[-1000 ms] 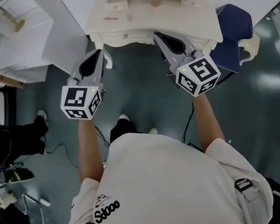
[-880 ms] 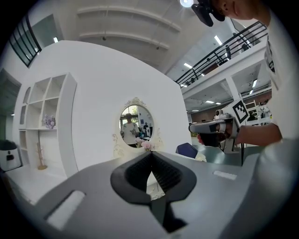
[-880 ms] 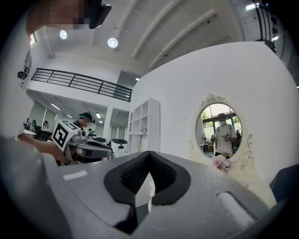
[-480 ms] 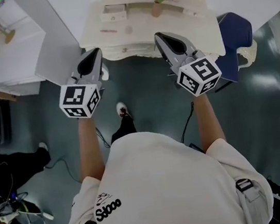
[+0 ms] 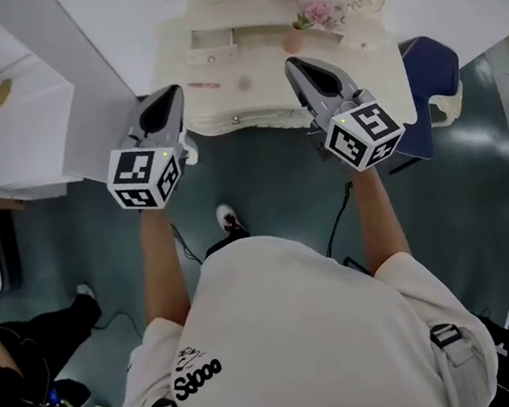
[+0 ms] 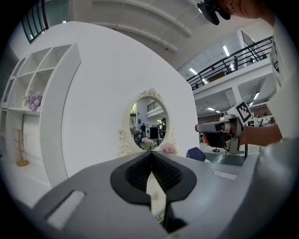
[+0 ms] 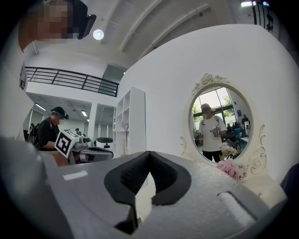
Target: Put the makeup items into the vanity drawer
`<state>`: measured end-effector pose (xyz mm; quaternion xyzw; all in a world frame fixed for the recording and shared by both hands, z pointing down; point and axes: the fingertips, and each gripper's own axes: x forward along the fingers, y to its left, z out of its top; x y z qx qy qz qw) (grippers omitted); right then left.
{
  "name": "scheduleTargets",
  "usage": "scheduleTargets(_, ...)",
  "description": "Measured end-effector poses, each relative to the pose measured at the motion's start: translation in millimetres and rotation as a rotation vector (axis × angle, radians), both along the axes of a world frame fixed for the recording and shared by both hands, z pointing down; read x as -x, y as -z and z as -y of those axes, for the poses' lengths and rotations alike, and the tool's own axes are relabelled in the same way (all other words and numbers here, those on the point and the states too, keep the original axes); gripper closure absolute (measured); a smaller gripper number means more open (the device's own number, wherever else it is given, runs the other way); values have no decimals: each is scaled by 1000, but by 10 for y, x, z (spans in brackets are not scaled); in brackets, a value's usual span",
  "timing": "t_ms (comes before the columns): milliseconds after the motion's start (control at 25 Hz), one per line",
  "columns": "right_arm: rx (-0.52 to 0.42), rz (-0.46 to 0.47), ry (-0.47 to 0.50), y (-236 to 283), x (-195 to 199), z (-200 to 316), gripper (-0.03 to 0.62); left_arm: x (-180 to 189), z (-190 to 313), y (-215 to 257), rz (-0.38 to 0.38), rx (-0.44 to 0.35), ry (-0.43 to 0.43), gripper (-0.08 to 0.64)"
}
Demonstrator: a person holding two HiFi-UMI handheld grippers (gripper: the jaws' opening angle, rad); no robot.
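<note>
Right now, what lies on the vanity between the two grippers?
In the head view, a slim pink stick and a small round item on the vanity top.

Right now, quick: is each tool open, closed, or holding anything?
Left tool: closed, holding nothing.
Right tool: closed, holding nothing.

The vanity [image 5: 267,96] is cream, its flowers [image 5: 319,13] pink, the chair [image 5: 432,57] navy blue, the floor [image 5: 260,173] dark grey-green.

A slim pink makeup stick [image 5: 204,85] lay flat on the cream vanity top [image 5: 348,65], near 1 small round item [image 5: 243,83]. The front drawer [image 5: 234,118], with 1 knob, looked shut.
</note>
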<state>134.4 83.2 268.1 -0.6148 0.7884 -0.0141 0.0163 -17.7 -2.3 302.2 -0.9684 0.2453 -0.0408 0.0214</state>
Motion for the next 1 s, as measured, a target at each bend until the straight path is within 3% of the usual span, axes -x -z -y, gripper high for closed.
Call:
scheduleTargets(400, 113, -7, -20, -252, 108, 816, 600, 27, 815, -258, 16, 59, -26, 543)
scheduleTargets(600, 171, -12, -4, -483, 223, 1165, 592, 55, 1041, -559, 62, 105, -23, 543)
scheduleTargets(760, 270, -80, 47, -851, 357, 1405, 591, 132, 1142, -756, 65, 151, -2, 543)
scheduleTargets(920, 387, -90, 196, -1236, 568, 1613, 591, 208, 1266, -910, 72, 183, 25, 543)
scheduleTargets(1000, 427, -143, 245, -1422, 624, 1726, 591, 228, 1341, -1011, 70, 207, 44, 543)
